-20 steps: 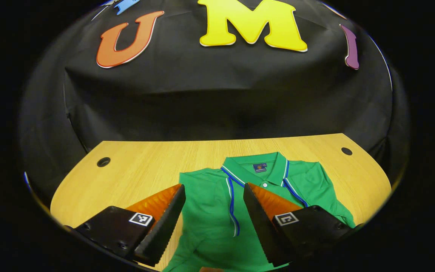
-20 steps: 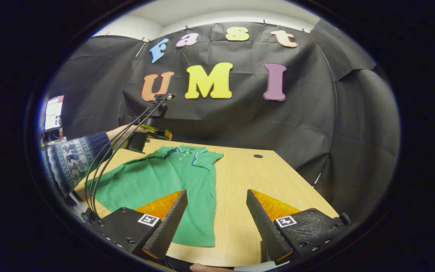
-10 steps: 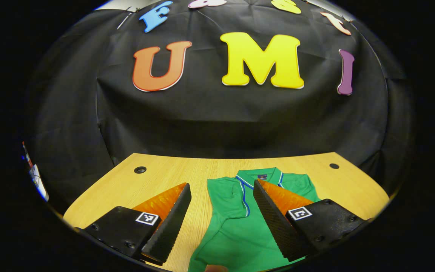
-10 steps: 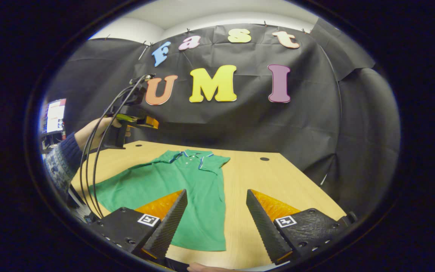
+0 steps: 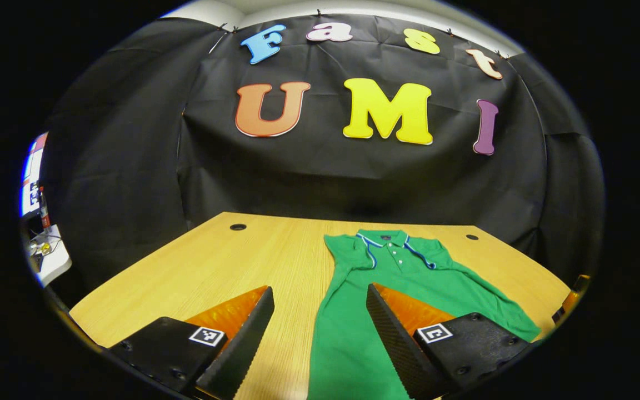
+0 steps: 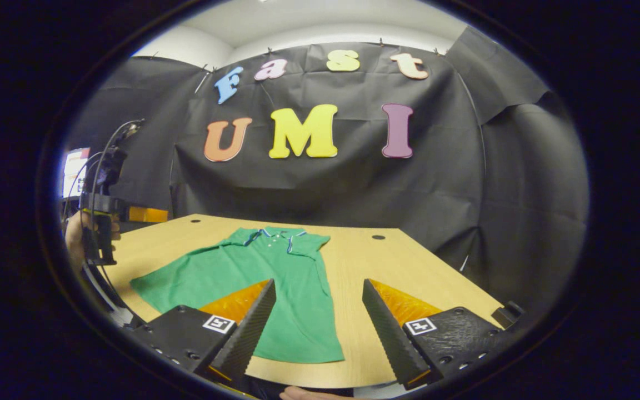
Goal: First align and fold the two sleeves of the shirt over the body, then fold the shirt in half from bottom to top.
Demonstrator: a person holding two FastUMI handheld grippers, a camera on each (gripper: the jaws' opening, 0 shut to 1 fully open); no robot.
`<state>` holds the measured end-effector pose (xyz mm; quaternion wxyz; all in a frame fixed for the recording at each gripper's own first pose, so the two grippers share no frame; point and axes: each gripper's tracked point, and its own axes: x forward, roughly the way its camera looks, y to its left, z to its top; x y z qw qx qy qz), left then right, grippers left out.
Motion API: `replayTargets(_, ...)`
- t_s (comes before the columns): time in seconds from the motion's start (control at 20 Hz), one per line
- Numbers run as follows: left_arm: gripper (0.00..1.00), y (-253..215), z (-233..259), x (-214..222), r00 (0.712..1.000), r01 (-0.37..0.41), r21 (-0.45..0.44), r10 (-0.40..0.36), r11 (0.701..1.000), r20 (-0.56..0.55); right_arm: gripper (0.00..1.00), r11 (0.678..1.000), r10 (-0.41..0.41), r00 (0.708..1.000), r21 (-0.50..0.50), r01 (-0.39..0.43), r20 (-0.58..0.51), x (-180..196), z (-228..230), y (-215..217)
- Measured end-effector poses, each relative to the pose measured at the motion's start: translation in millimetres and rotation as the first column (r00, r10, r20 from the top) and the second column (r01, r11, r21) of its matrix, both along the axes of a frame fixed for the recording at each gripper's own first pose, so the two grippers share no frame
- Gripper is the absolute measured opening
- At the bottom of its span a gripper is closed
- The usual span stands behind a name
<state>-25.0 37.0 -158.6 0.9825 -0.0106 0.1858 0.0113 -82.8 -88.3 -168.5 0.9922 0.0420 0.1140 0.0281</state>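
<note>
A green polo shirt (image 5: 392,289) lies flat on the wooden table (image 5: 231,266), collar (image 5: 385,240) toward the black wall. In the left gripper view its near sleeve (image 5: 348,250) is folded onto the body. My left gripper (image 5: 320,328) hovers open over the shirt's left edge, with nothing between its fingers. The right gripper view has the shirt (image 6: 253,278) lying left of centre, its near sleeve (image 6: 310,244) folded in. My right gripper (image 6: 317,322) stands open above the hem's right corner, empty. A hand holds the left gripper (image 6: 153,214) off the table's far left side.
The table has two round cable holes at the back (image 5: 238,226) (image 5: 471,237). Bare wood lies left of the shirt (image 5: 214,278) and right of it (image 6: 398,272). A white power strip (image 5: 48,255) and a screen (image 6: 74,169) sit beyond the table's left side.
My left gripper has drawn back and to the left, away from the collar, staying open. The right gripper has hardly moved. The shirt lies still.
</note>
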Motion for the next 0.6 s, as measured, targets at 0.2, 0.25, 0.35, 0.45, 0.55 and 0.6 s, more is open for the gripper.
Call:
replayTargets(0.2,1.0,4.3,-23.3,-31.6,1.0,0.009,0.076,-0.008,0.997,-0.008,0.95,1.0,-0.025,0.997,-0.003,0.024,-0.074,0.1,-26.5,-3.1)
replayTargets(0.25,1.0,5.5,-25.7,-37.3,1.0,0.005,0.097,-0.004,0.995,-0.004,0.95,0.999,-0.032,0.996,-0.008,0.031,-0.083,-0.5,-31.8,-4.0)
replayTargets(0.35,1.0,-4.4,-32.9,-46.9,1.0,0.03,0.108,-0.03,0.994,-0.001,0.96,0.999,-0.036,0.994,-0.016,0.035,-0.105,-1.9,-44.8,-1.9)
replayTargets(0.45,1.0,-14.5,-46.7,-58.1,0.998,0.053,0.098,-0.05,0.994,-0.026,0.96,0.999,-0.028,0.991,-0.03,0.024,-0.128,-4.2,-56.9,0.2)
replayTargets(0.55,1.0,-19.6,-61.0,-64.3,0.997,0.069,0.093,-0.065,0.993,-0.051,0.95,0.999,-0.028,0.99,-0.036,0.023,-0.138,-7.6,-63.1,-0.9)
replayTargets(0.6,1.0,-20.6,-66.8,-67.7,0.996,0.074,0.096,-0.068,0.993,-0.065,0.96,0.999,-0.03,0.99,-0.032,0.026,-0.141,-7.6,-65.9,-1.6)
